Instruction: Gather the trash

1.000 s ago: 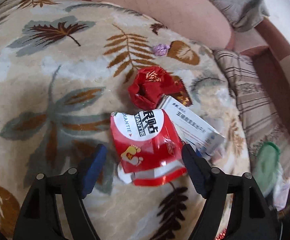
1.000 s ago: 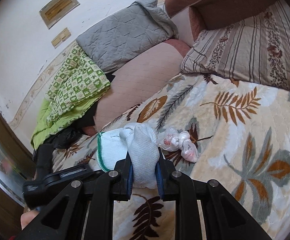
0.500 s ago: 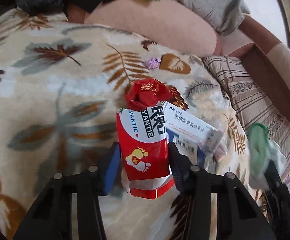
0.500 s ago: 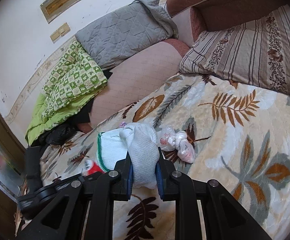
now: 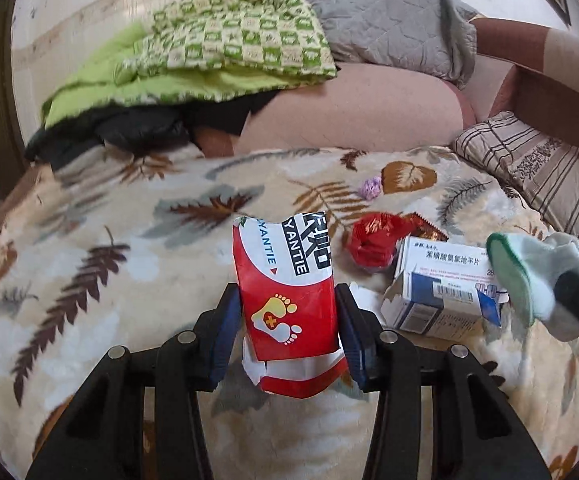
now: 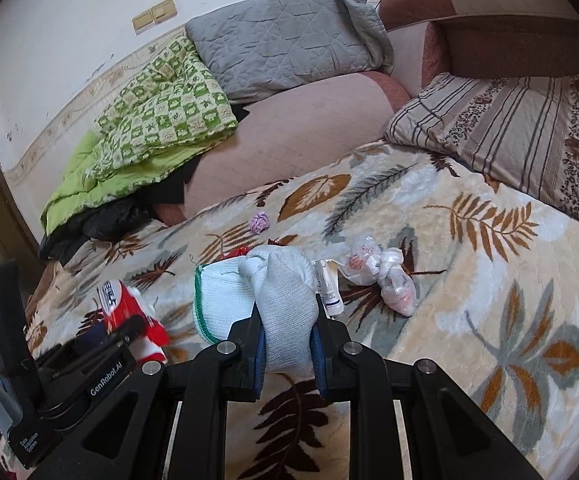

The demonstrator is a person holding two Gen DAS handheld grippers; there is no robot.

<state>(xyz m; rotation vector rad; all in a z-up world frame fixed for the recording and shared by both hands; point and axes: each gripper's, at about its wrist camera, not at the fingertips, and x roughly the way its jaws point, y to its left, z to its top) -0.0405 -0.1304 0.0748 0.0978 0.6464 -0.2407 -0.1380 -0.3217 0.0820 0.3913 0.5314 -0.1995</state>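
On the leaf-print bed (image 5: 89,280), toward its left side, a red-and-white packet (image 5: 287,300) is clamped upright between the closed left tongs (image 5: 287,332), lifted off the blanket. To its right lie a crumpled red wrapper (image 5: 373,240) and a white-and-blue medicine box (image 5: 441,288). Furthest right, a grey knitted glove (image 6: 285,304) is squeezed in the closed right tongs (image 6: 287,336), with a knotted plastic bag (image 6: 381,276) beside it.

The thin, torn packet could be lost if it buckles or slides between the pads, since only its lower edges are pinched.

"YANTIE" is legible on the packet, above a footprint logo; "GenRobot.AI" is printed on the left tool body. Chinese print on the box is not read reliably.
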